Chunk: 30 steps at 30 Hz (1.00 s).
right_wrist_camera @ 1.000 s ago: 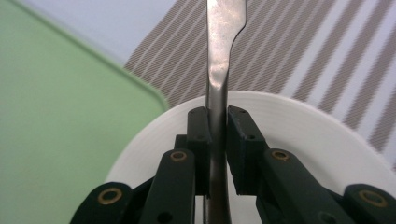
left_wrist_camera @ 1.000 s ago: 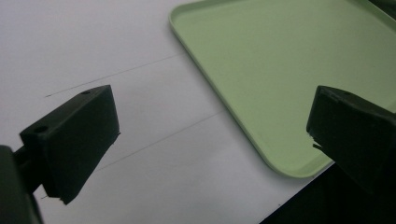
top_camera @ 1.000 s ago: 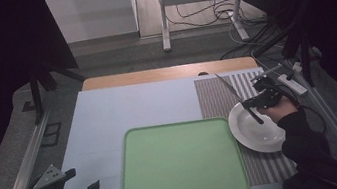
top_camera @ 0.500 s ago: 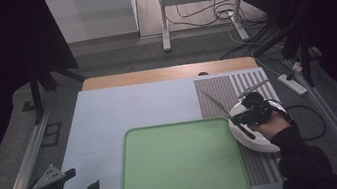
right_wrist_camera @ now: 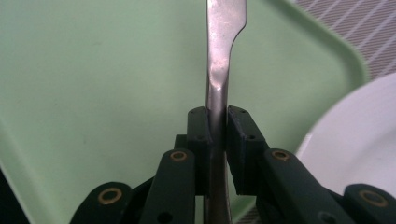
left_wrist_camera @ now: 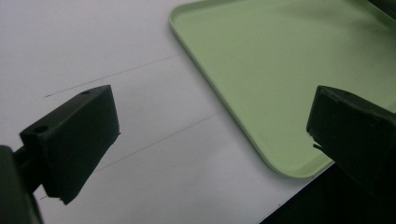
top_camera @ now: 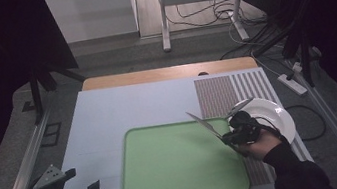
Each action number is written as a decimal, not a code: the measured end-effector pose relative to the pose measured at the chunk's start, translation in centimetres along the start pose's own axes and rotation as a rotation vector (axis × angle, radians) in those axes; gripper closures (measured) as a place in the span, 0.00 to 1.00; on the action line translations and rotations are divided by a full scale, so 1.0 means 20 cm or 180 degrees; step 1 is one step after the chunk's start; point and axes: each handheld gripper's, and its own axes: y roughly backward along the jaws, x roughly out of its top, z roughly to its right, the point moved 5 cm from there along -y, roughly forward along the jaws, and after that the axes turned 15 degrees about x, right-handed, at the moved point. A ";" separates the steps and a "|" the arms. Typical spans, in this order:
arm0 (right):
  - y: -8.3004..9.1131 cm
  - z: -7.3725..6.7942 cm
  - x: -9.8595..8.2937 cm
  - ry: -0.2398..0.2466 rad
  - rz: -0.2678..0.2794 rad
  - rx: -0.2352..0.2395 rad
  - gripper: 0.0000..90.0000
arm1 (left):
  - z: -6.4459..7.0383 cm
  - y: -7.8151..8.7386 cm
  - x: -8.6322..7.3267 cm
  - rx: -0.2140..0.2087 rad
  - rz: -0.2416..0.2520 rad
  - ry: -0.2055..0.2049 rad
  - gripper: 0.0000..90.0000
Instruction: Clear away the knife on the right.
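The right gripper point(right_wrist_camera: 217, 122) pinches a knife point(right_wrist_camera: 223, 56) tight by its handle so it stays up over the green tray point(top_camera: 168, 175), while the left gripper point(left_wrist_camera: 210, 135) waits spread wide above the counter point(top_camera: 123, 109).

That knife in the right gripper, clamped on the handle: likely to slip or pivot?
Knife looks like smooth polished metal, so probably slippery. The right gripper pinches only its thin handle, blade sticking far out over the green tray, so it may pivot. Likely stiff, not fragile.
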 end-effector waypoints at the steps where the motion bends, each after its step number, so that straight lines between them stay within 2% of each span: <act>1: -0.01 -0.01 0.00 0.0015 -0.0026 0.0004 0.89 | 0.00 0.00 0.00 0.0000 0.0001 0.0002 0.03; 9: -0.11 -0.10 -0.04 0.0067 -0.0215 0.0065 0.89 | 0.00 0.00 0.00 0.0000 -0.0001 -0.0003 0.03; 14: -0.18 -0.16 -0.07 0.0108 -0.0421 0.0086 0.89 | 0.00 0.00 0.00 0.0006 -0.0004 -0.0016 0.03; 19: -0.24 -0.17 -0.10 0.0111 -0.0640 0.0079 0.89 | 0.00 0.00 0.00 0.0006 -0.0004 -0.0016 0.03; 21: -0.26 -0.18 -0.11 0.0118 -0.0730 0.0138 0.89 | 0.00 0.00 0.00 0.0008 -0.0006 -0.0021 0.03; 22: -0.27 -0.18 -0.11 0.0128 -0.0731 0.0161 0.88 | 0.00 0.00 0.00 0.0010 -0.0005 -0.0021 0.03; 26: -0.23 -0.19 -0.05 0.0235 -0.0475 0.0237 0.89 | 0.00 0.00 0.00 0.0014 -0.0014 -0.0027 0.03; 30: -0.25 -0.24 0.01 0.0442 -0.0438 0.0329 1.00 | 0.01 0.00 0.00 0.0018 -0.0025 -0.0042 0.03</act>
